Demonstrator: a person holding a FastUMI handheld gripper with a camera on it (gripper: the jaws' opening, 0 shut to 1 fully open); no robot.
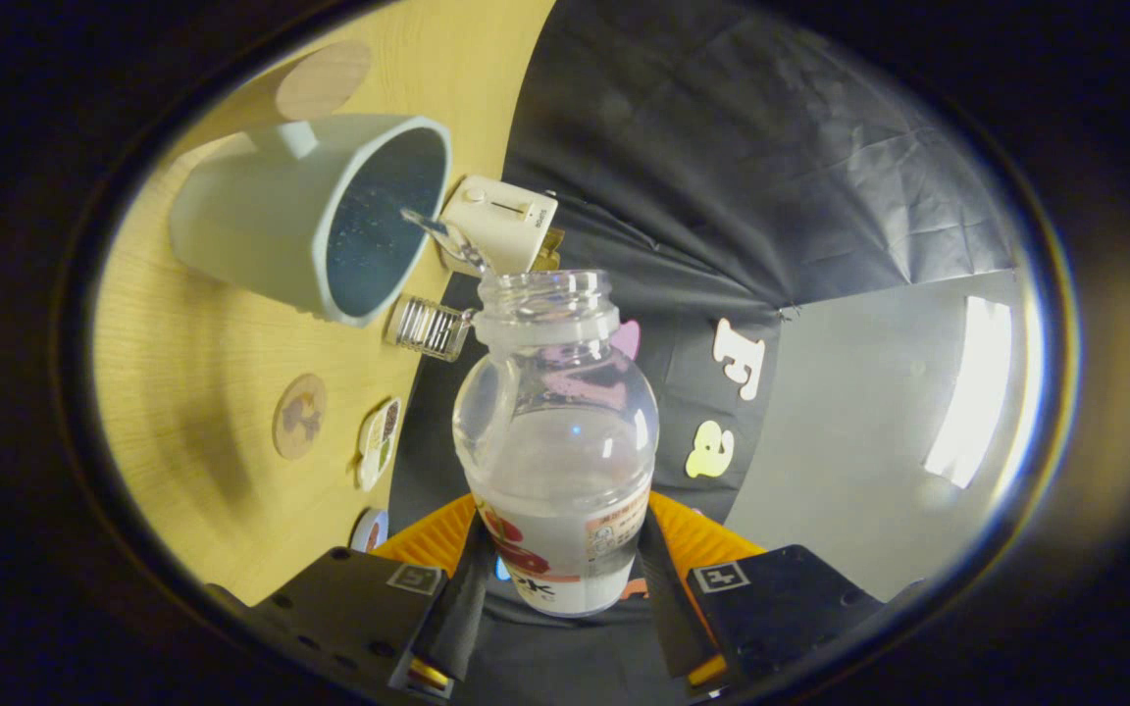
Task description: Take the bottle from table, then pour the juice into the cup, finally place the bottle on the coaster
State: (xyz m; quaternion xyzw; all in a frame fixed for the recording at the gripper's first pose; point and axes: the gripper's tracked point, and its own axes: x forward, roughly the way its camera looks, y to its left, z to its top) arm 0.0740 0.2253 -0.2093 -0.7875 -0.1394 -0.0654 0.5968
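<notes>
Gripping the tilted, uncapped bottle, the hand-held gripper sends a clear stream into the cup.

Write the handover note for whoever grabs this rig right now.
Gripper: shut on the bottle, cap off, tilted toward the cup.
Cup: on the table, just beyond the bottle's mouth; a thin stream runs from the mouth into it.
Coaster: bare, on the table beyond the cup.
Done: bottle taken, pour under way.
Left: finish the pour (juice remains in the bottle), right the bottle, set it on the coaster.
</notes>
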